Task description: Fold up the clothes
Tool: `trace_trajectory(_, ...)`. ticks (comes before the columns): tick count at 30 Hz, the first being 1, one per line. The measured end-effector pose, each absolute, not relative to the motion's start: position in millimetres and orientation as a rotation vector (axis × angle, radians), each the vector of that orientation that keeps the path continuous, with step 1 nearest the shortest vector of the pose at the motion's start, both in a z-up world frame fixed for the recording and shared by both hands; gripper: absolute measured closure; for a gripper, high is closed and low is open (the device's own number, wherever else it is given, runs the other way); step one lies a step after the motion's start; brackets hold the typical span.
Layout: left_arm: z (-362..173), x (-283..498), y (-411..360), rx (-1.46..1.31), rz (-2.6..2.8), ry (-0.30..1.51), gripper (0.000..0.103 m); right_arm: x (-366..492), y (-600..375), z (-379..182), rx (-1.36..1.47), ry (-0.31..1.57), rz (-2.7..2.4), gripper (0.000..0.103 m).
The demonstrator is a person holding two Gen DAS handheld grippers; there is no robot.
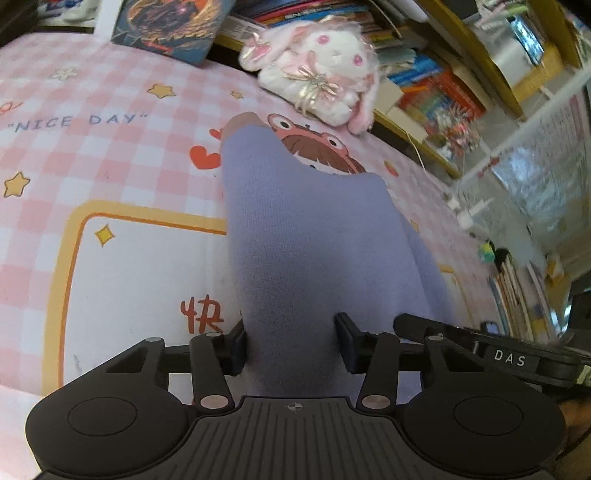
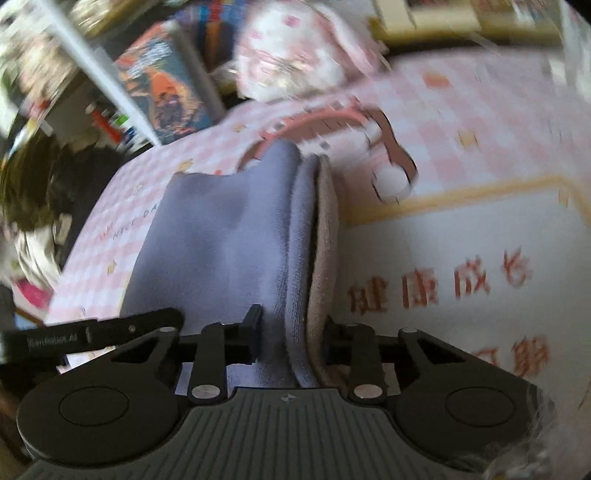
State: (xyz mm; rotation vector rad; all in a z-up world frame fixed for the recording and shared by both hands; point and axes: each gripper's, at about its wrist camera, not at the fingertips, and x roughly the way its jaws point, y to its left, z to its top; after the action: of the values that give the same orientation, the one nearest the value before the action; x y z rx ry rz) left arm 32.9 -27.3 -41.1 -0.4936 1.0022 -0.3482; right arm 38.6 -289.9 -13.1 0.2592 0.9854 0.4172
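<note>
A lavender fleece garment [image 1: 314, 236] with a beige-pink inner lining lies on the pink checked bedsheet [image 1: 92, 155]. In the left wrist view my left gripper [image 1: 291, 343] is shut on a thick fold of the garment, which stretches away from the jaws. In the right wrist view my right gripper [image 2: 291, 336] is shut on the garment's doubled edge [image 2: 299, 240], lavender layers on the left and the beige lining [image 2: 325, 236] on the right. The other gripper's black tip [image 2: 92, 332] shows at the left. The right view is motion-blurred.
A white and pink plush rabbit [image 1: 325, 66] sits at the far edge of the bed. A dark picture book [image 1: 170, 26] leans beside it. Shelves of books [image 1: 436, 96] stand beyond the bed's right side. The sheet carries a white panel with a yellow border [image 1: 140, 280].
</note>
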Motion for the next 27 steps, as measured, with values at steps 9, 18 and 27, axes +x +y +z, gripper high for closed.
trace_trajectory(9, -56.2, 34.6, -11.5, -0.64, -0.36, 1.014, 0.046, 45.9, -304.9, -25.8, 0.364, 1.062, 0.404, 0.057)
trace_trajectory(18, -50.5, 25.4, -21.7, -0.659, -0.276, 0.979, 0.056, 50.3, -307.3, -19.7, 0.316, 1.028, 0.502, 0.071)
trace_trajectory(27, -18.1, 2.8, -54.4, -0.571, -0.214, 0.863, 0.057, 48.6, -319.5, -9.0, 0.253, 0.963, 0.584, 0.076)
